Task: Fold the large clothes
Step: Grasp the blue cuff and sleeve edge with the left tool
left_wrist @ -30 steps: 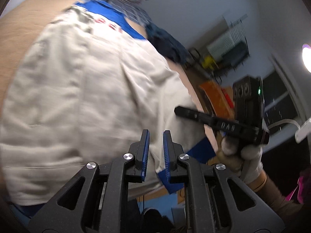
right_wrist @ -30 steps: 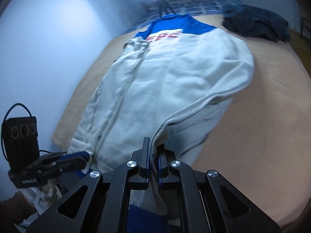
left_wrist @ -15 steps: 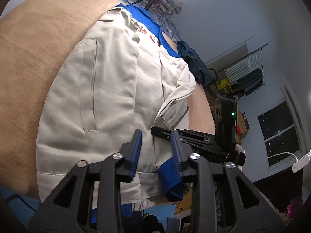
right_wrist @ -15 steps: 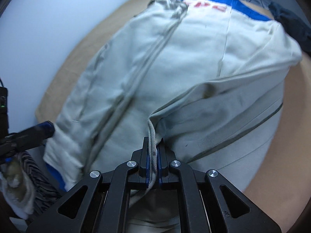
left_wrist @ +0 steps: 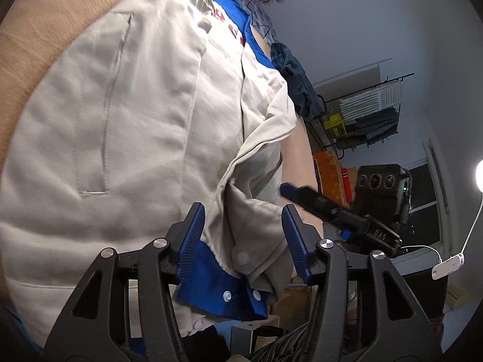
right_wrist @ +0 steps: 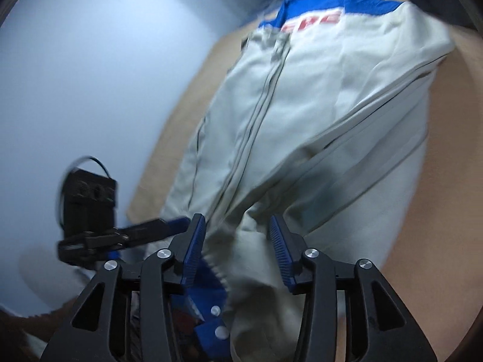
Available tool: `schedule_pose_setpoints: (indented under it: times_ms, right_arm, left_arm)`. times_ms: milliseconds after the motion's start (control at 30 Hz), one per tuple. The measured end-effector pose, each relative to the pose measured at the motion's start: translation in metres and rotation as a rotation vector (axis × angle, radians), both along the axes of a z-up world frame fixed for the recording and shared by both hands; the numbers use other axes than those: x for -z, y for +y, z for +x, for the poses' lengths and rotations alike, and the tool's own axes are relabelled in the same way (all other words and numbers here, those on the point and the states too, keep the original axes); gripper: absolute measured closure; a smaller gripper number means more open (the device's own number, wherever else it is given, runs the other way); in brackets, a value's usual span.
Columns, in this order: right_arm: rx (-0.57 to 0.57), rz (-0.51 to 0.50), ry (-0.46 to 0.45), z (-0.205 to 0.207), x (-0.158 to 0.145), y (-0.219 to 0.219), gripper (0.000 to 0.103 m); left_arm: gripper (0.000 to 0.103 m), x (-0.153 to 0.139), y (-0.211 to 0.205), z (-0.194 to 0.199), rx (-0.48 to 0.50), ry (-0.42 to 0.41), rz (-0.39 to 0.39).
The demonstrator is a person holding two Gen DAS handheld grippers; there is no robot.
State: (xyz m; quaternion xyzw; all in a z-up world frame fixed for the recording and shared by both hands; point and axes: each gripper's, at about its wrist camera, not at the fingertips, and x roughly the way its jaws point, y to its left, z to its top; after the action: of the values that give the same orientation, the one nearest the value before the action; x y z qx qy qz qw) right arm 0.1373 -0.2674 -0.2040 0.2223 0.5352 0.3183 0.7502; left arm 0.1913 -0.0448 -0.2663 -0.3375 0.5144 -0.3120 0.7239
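Note:
A large cream jacket (left_wrist: 126, 126) with blue collar and red lettering lies flat on the tan bed (left_wrist: 45, 24); it also shows in the right wrist view (right_wrist: 317, 105). One sleeve is folded across the front, its blue snap cuff (left_wrist: 220, 289) at the near hem. My left gripper (left_wrist: 243, 241) is open, its jaws wide around the cuff end. My right gripper (right_wrist: 237, 244) is open, its jaws wide on either side of the sleeve end (right_wrist: 256, 265). Each gripper shows in the other's view: the right gripper (left_wrist: 329, 211) and the left gripper (right_wrist: 145, 232).
A dark blue garment (left_wrist: 292, 81) lies at the far side of the bed. A rack with folded items (left_wrist: 362, 120) and an orange object (left_wrist: 329, 175) stand beyond the bed's right edge. A blue wall (right_wrist: 90, 75) runs along the bed's left side.
Both grippers have opened. The right one let go of the sleeve, which now lies across the jacket. The left one moved in over the cuff.

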Motion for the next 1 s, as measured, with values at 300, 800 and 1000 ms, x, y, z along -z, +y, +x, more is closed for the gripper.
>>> schedule_pose_setpoints:
  times_ms: [300, 800, 1000]
  right_arm:
    - [0.215, -0.068, -0.002, 0.01, 0.001, -0.06, 0.059]
    - [0.461, 0.005, 0.072, 0.072, 0.036, -0.119, 0.04]
    - [0.595, 0.085, 0.114, 0.097, 0.05, -0.149, 0.04]
  left_arm:
    - [0.037, -0.001, -0.017, 0.01, 0.015, 0.002, 0.017]
    - [0.074, 0.008, -0.085, 0.001, 0.245, -0.122, 0.387]
    - [0.089, 0.002, -0.079, -0.006, 0.251, -0.134, 0.347]
